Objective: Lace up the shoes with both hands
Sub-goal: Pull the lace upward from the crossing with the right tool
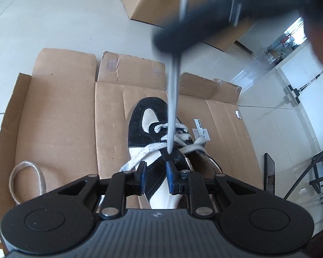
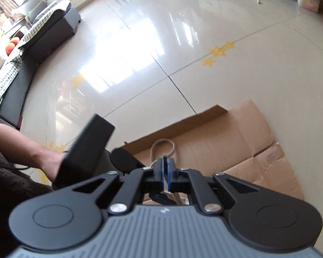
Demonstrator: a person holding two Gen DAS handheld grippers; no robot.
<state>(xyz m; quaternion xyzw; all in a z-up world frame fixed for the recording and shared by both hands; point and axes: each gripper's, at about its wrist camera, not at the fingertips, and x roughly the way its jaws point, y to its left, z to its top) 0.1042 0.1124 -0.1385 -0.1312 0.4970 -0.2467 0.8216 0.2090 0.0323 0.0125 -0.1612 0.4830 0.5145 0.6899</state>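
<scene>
While the left gripper [image 1: 155, 169] stands open just short of the shoe [image 1: 159, 150] on the cardboard [image 1: 64, 111], its jaws straddle the tongue; ahead, the lace [image 1: 172, 107] rises taut, pinched by the right gripper [image 2: 166, 167]. Limp, flat cord: best pinched near its tip.

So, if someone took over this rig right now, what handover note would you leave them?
Left gripper: jaws open, hovering over the shoe, holding nothing.
Right gripper: jaws shut on the lace end, pulled taut upward from the shoe.
Shoe sits on flattened cardboard; the other lace end loops loose on it.
Done: lower eyelets crossed.
Left: apparently upper eyelets and tying.
</scene>
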